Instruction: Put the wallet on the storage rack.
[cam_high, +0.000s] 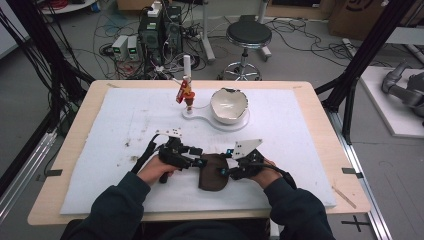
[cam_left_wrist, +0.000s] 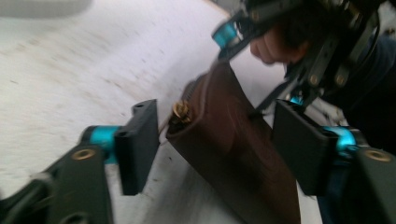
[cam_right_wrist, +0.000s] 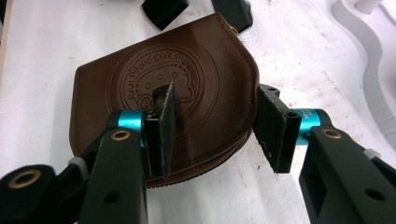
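A brown leather pouch with a round embossed stamp lies flat on the white mat near the front edge. My left gripper comes at it from the left, my right gripper from the right. In the left gripper view, the open left gripper straddles a raised corner of the pouch by its brass zip pull. In the right gripper view, the right gripper is open, with one jaw over the stamped face of the pouch and the other just past its curved edge.
At the back of the mat a white bowl sits on a white base, beside an upright post with a red clip. The wooden table edges frame the mat. Beyond it are a stool, cables and computers.
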